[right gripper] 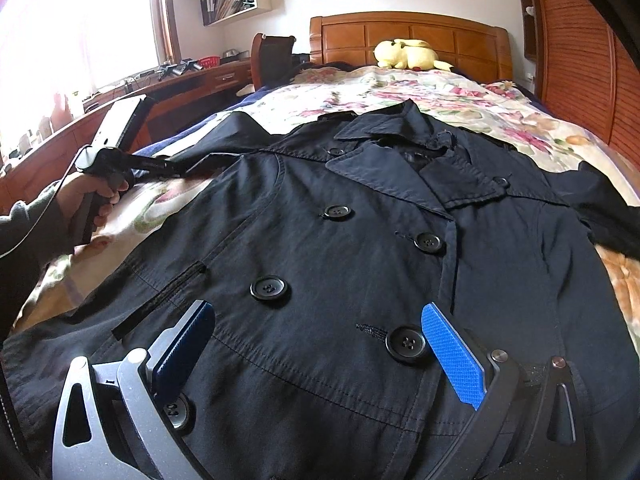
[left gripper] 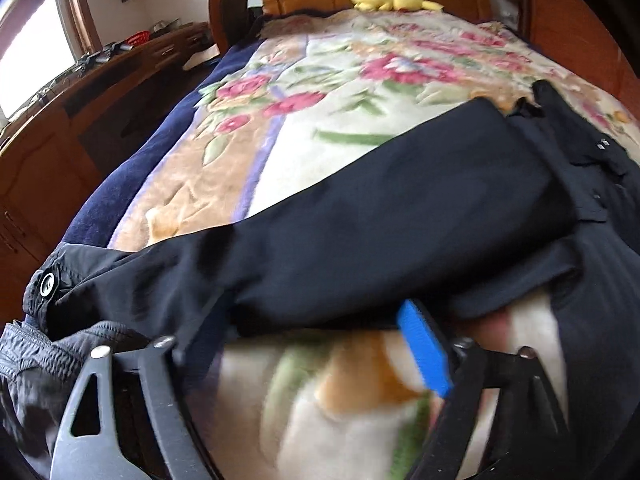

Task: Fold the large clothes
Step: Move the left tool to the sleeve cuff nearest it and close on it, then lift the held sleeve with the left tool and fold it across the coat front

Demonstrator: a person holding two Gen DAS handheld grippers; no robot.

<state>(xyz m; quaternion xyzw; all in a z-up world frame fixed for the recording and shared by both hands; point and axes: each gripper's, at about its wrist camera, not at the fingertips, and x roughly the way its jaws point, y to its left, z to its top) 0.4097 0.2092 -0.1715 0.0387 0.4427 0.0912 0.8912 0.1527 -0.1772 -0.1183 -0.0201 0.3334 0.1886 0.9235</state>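
Directly under the right gripper (right gripper: 316,344) lay the buttoned front of the dark coat (right gripper: 360,240), spread face up on the floral blanket (right gripper: 460,92); its blue pads (right gripper: 452,356) stood well apart with nothing clamped, a large button (right gripper: 406,345) just beside the right-hand pad. Ahead and to the left of it, a hand (right gripper: 86,196) held the left gripper (left gripper: 308,344) at the coat's sleeve (left gripper: 360,232). That gripper's jaws stood apart, the sleeve's edge just ahead of them and unclamped.
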